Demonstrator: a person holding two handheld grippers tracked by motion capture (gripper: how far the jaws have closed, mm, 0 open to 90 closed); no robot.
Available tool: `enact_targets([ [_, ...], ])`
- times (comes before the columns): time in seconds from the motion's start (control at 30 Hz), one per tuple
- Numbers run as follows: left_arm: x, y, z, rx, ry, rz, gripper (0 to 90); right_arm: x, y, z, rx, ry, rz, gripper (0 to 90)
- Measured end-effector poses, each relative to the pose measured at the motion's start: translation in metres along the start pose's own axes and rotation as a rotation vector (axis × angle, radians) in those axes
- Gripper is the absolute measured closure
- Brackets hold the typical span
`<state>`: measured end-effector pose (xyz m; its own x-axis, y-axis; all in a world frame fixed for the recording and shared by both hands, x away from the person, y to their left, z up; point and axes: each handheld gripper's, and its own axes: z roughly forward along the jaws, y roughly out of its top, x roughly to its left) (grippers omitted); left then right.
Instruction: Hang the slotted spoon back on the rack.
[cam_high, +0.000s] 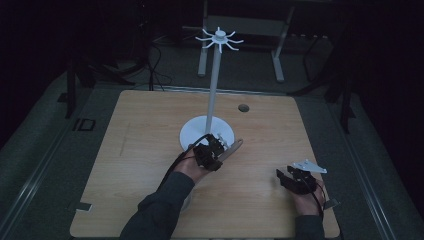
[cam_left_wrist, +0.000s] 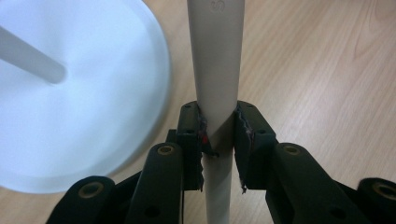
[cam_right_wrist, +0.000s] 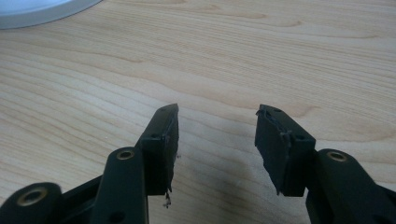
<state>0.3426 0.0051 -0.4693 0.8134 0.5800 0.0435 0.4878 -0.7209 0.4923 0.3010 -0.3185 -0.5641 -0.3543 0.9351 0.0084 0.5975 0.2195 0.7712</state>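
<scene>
Item: beige handle (cam_left_wrist: 215, 70) clenched in my left gripper (cam_left_wrist: 219, 140).
Smooth, matte, rounded; embossed mark unreadable. White round stand base (cam_left_wrist: 93, 93) beside it. My right gripper (cam_right_wrist: 217, 135) released over woodgrain table (cam_right_wrist: 280, 46).

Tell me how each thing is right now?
Left gripper: shut on the handle.
Handle: pale and flat, clamped between the jaws, sticking out past them beside the stand's base.
Right gripper: open, nothing between the jaws, over the bare table.
Stand: upright on its round base, hooks at the top bare.
</scene>
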Motion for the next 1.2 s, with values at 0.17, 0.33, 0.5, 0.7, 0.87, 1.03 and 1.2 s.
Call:
enact_targets([
  [0.17, 0.004, 0.000, -0.014, -0.065, 0.027, -0.037, 73.8, 0.000, 0.000, 0.000, 0.003, 0.000, -0.001, 49.1],
  [0.33, 0.008, 0.000, -0.029, -0.142, 0.063, -0.070, 73.9, 0.000, 0.000, 0.000, 0.002, -0.002, 0.000, 49.1],
  [0.5, 0.012, 0.000, -0.044, -0.200, 0.099, -0.101, 73.9, 0.000, 0.000, 0.000, 0.001, -0.003, 0.000, 49.1],
  [0.7, 0.016, 0.000, -0.057, -0.257, 0.142, -0.143, 73.9, 0.000, -0.001, 0.001, 0.001, -0.004, 0.000, 49.1],
  [0.87, 0.018, 0.000, -0.067, -0.322, 0.182, -0.172, 73.9, 0.001, -0.001, 0.001, 0.005, -0.004, 0.001, 49.1],
  [1.03, 0.019, 0.000, -0.076, -0.376, 0.208, -0.175, 73.9, 0.000, -0.001, 0.001, 0.004, -0.005, 0.001, 49.2],
  [1.2, 0.019, 0.003, -0.081, -0.414, 0.227, -0.173, 74.0, 0.000, -0.001, 0.001, 0.003, -0.006, 0.003, 49.2],
])
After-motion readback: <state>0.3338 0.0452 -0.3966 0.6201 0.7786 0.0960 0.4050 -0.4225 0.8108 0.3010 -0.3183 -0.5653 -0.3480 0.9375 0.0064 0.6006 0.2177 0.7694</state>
